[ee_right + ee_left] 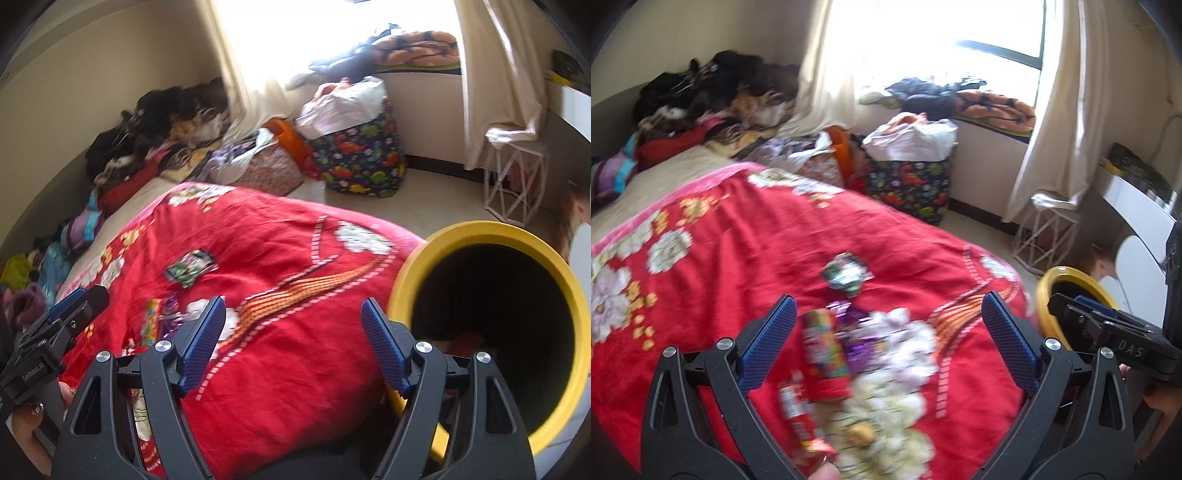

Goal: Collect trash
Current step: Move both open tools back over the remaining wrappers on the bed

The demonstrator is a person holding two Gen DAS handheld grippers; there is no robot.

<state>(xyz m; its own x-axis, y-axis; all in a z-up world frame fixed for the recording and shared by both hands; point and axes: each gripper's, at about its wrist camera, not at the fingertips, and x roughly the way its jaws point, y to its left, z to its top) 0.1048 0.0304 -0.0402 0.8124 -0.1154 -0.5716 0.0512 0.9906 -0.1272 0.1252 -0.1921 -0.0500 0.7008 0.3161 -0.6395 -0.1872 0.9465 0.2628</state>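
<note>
The left tongs (886, 325) stand wide apart over the bed's red flowered blanket (738, 258), nothing pressed between their blue pads. Between and just below them lie several wrappers: a multicoloured tube-shaped packet (823, 350), a purple foil wrapper (857, 332) touching its right side, and a red packet (798, 417) nearer the camera. A green and silver wrapper (846, 273) lies farther ahead of these tongs, apart from the rest.

The right tongs (293, 343) are also wide, with only blanket between the pads. Just to their right stands a yellow bin (417, 266) with a dark inside, its rim close beside the right-hand pad; something reddish shows blurred at its bottom. The green and silver wrapper sits ahead and left of these tongs, the other wrappers just to their left
</note>
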